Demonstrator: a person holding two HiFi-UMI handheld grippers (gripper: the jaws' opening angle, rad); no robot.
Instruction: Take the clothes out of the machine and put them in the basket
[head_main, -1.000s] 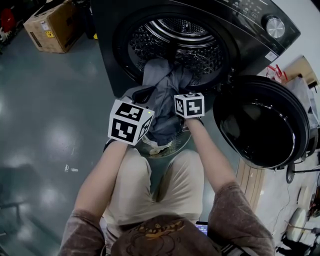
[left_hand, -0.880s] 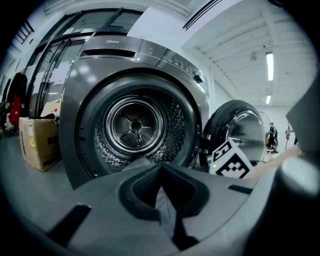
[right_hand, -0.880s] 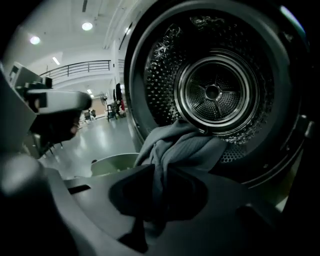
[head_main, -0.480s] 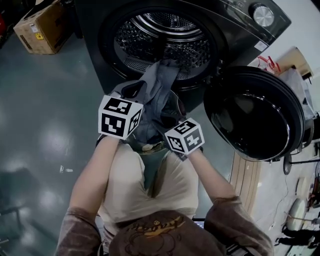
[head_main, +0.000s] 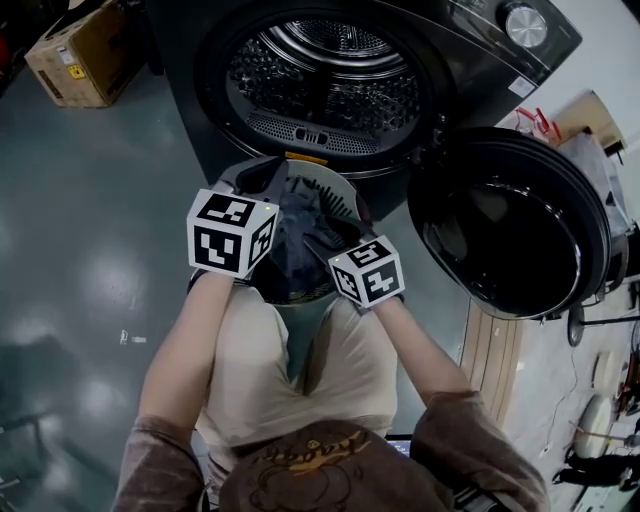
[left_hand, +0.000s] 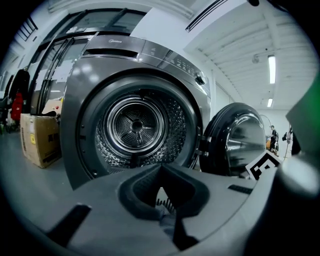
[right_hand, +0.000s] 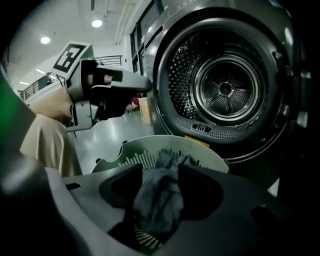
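Forearms (head_main: 425, 345) slope down over the basket (right_hand: 210, 155); left jaws together, right jaws just opening, dark garment (right_hand: 157, 200) slack between them.

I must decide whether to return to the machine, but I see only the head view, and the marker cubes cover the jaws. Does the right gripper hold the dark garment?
Observer: Not firmly. The right gripper has its jaws apart, and they have just been opening; the dark garment hangs between them.
Operator: Is it over the basket?
Observer: Yes. Slats of the basket show beneath the garment.
Operator: Is anything left in the drum?
Observer: The left gripper view looks straight in: the drum shows bare metal to its back wall, no clothes.
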